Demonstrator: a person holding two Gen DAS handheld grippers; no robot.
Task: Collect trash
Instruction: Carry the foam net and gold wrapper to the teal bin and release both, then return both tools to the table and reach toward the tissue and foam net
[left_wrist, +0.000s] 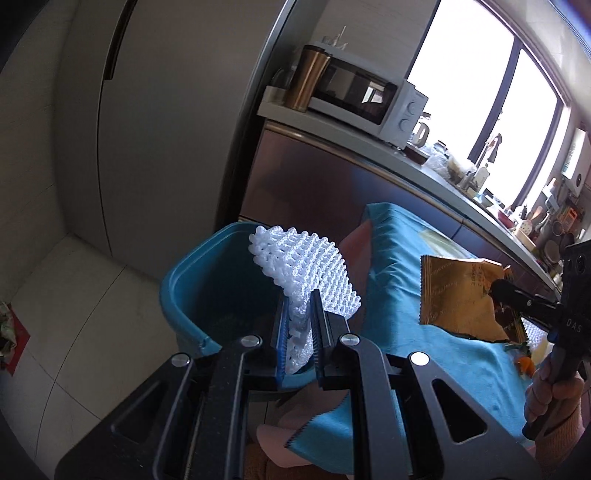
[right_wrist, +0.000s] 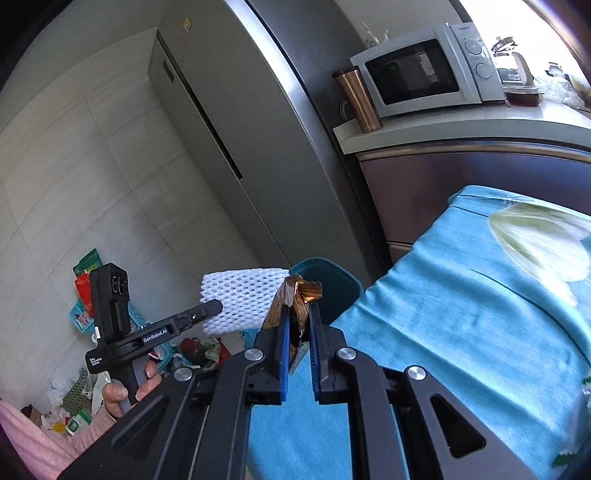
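Note:
My left gripper (left_wrist: 300, 301) is shut on a white foam fruit net (left_wrist: 306, 269) and holds it over the open teal trash bin (left_wrist: 192, 291) beside the table. The net also shows in the right wrist view (right_wrist: 240, 299), with the left gripper (right_wrist: 218, 306) clamped on it. My right gripper (right_wrist: 300, 314) is shut on a crumpled gold snack wrapper (right_wrist: 301, 295), held above the table edge near the bin (right_wrist: 332, 284). In the left wrist view the wrapper (left_wrist: 458, 291) hangs from the right gripper (left_wrist: 496, 288) over the blue tablecloth (left_wrist: 424, 332).
More scraps lie on the cloth at the right (left_wrist: 528, 354). A grey fridge (right_wrist: 236, 122) stands behind the bin. A counter holds a microwave (right_wrist: 424, 70) and a copper tumbler (right_wrist: 360, 99). Baskets and litter lie on the floor at the left (right_wrist: 85, 306).

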